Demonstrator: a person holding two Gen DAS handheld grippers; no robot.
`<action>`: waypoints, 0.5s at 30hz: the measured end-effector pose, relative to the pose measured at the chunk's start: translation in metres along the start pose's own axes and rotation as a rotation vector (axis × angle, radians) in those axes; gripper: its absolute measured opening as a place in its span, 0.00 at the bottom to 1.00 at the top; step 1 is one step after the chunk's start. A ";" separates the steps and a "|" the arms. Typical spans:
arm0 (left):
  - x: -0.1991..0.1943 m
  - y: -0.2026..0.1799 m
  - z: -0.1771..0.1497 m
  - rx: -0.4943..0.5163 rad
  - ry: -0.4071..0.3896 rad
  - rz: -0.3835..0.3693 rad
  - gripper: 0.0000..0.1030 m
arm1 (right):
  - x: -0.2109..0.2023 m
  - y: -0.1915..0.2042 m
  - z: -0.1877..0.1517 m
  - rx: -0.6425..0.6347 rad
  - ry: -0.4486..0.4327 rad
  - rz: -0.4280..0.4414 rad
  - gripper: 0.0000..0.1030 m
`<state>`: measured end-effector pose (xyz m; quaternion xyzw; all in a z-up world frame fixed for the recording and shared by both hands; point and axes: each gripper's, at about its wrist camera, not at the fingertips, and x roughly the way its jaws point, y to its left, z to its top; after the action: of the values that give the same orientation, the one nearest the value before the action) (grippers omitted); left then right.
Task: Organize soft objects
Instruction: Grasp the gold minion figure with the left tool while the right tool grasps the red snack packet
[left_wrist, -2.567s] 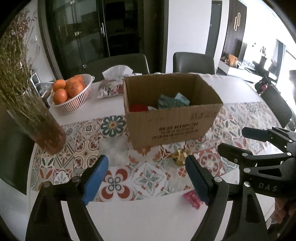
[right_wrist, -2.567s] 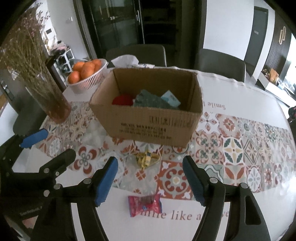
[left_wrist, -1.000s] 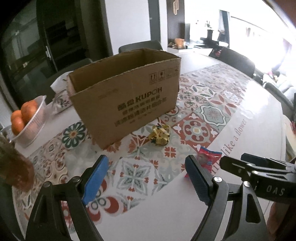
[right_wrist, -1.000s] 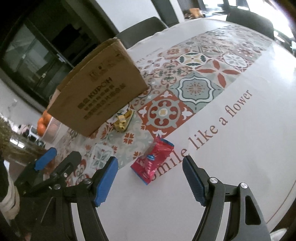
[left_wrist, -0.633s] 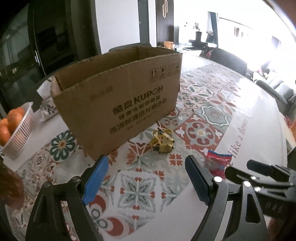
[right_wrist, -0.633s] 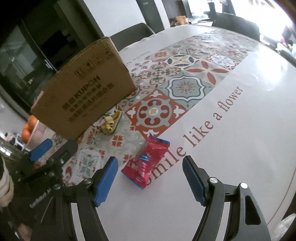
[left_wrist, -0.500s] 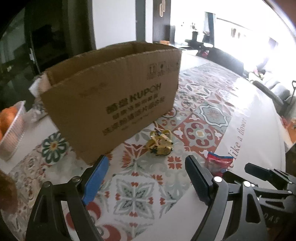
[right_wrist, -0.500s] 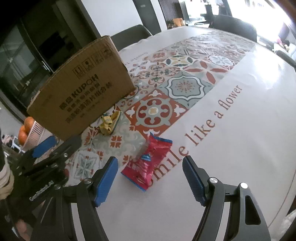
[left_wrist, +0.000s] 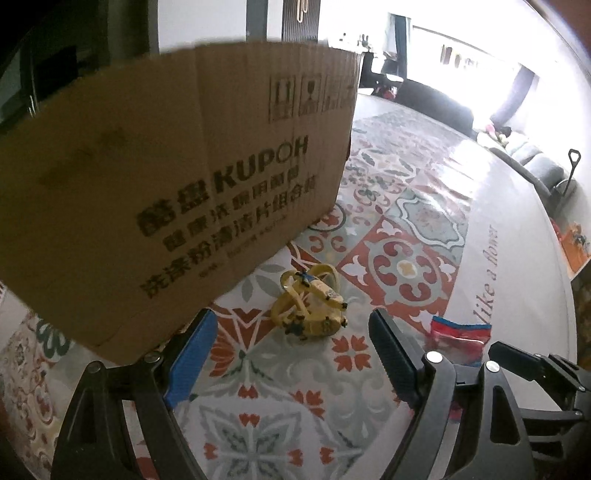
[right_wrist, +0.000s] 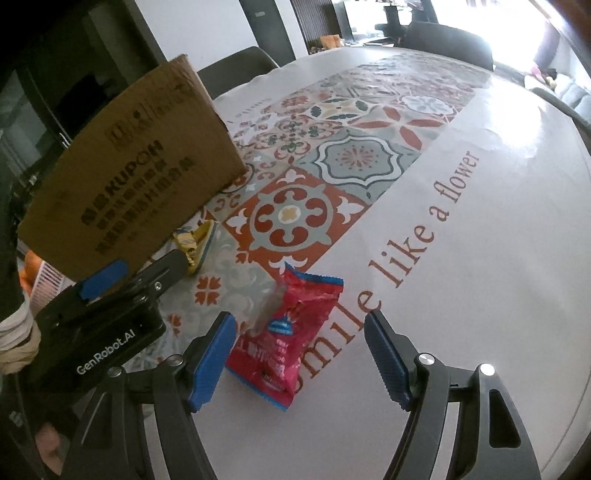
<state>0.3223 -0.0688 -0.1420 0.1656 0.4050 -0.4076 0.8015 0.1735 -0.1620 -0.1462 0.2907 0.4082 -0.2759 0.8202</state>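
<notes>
We see left tool (left_wrist: 291, 356) wide open, empty, facing yellow toy (left_wrist: 308, 308) beside box (left_wrist: 166, 192). Right tool (right_wrist: 299, 360) wide open, straddling red packet (right_wrist: 286, 339) on worktop (right_wrist: 480, 258).

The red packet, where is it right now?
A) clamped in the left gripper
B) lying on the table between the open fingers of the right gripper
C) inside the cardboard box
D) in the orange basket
B: the red packet lies flat on the table, with the right gripper open around it and not touching it.
</notes>
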 end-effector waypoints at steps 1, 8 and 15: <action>0.005 0.001 0.001 -0.004 0.008 -0.002 0.82 | 0.003 0.000 0.000 0.000 0.001 -0.006 0.71; 0.026 0.006 0.005 -0.027 0.050 -0.015 0.80 | 0.014 0.005 0.001 0.013 -0.012 -0.053 0.71; 0.032 -0.009 0.008 0.028 0.068 0.032 0.58 | 0.018 0.015 -0.001 -0.072 -0.026 -0.089 0.61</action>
<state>0.3304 -0.0963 -0.1616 0.1972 0.4233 -0.3944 0.7914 0.1924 -0.1554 -0.1583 0.2389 0.4199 -0.3010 0.8222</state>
